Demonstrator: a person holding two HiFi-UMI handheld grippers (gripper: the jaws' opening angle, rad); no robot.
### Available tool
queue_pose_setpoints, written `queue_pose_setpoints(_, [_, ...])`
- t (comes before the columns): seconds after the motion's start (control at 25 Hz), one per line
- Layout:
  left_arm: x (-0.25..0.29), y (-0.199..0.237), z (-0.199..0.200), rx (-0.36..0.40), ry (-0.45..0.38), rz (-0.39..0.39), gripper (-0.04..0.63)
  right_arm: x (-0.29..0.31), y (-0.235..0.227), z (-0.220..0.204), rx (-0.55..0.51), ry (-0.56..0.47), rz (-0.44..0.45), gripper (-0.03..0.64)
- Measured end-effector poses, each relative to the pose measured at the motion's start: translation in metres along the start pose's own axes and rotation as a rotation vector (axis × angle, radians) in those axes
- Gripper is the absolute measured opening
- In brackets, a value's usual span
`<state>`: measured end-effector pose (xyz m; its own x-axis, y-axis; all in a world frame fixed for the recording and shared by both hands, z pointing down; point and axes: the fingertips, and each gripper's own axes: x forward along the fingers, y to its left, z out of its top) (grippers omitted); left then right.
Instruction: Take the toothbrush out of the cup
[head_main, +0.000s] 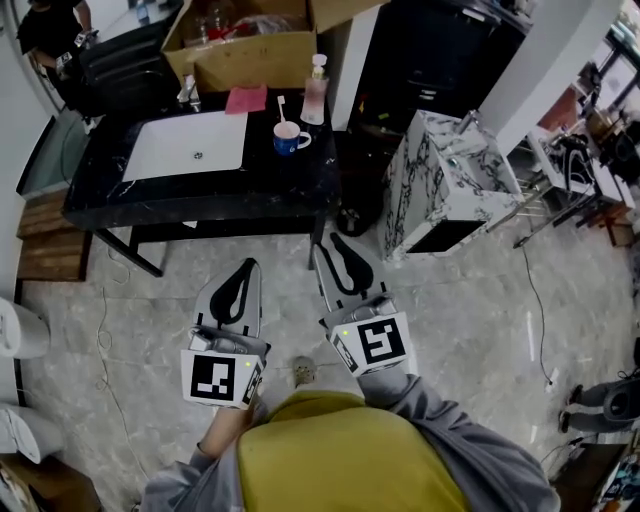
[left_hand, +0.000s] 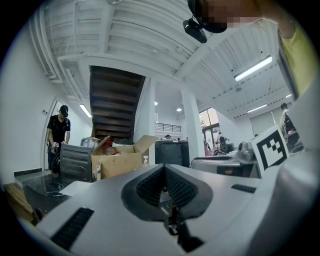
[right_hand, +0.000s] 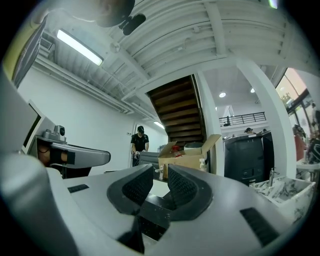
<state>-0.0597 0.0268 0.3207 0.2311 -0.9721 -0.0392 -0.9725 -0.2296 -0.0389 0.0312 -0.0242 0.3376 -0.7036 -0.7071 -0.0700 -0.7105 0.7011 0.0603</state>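
A blue cup (head_main: 290, 140) stands on the black table (head_main: 200, 195), right of the white sink basin (head_main: 190, 145). A pale toothbrush (head_main: 282, 106) sticks up out of the cup. Both grippers hang over the floor well short of the table, empty. My left gripper (head_main: 250, 265) has its jaws together, and its own view shows the tips meeting (left_hand: 163, 167). My right gripper (head_main: 328, 243) shows a narrow gap between its fingertips, also in its own view (right_hand: 160, 169). I cannot make out the cup in either gripper view.
A pink cloth (head_main: 246, 99), a pale bottle (head_main: 316, 90) and a cardboard box (head_main: 250, 50) sit at the table's back. A marble-pattern cabinet (head_main: 450, 185) stands to the right. A person in black (head_main: 50, 30) stands at the table's far left.
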Motion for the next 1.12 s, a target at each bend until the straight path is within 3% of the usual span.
queue_pose_setpoints(0.64, [0.064,0.037,-0.017,0.006,0.024,0.005,0.002,0.060,-0.042,-0.025,0.024,0.016,-0.026,0.100])
queue_pose_setpoints(1.12, [0.177,0.100,-0.030,0.022,0.015,-0.063,0.002,0.181,-0.091,-0.049,-0.004,0.053,-0.041,0.101])
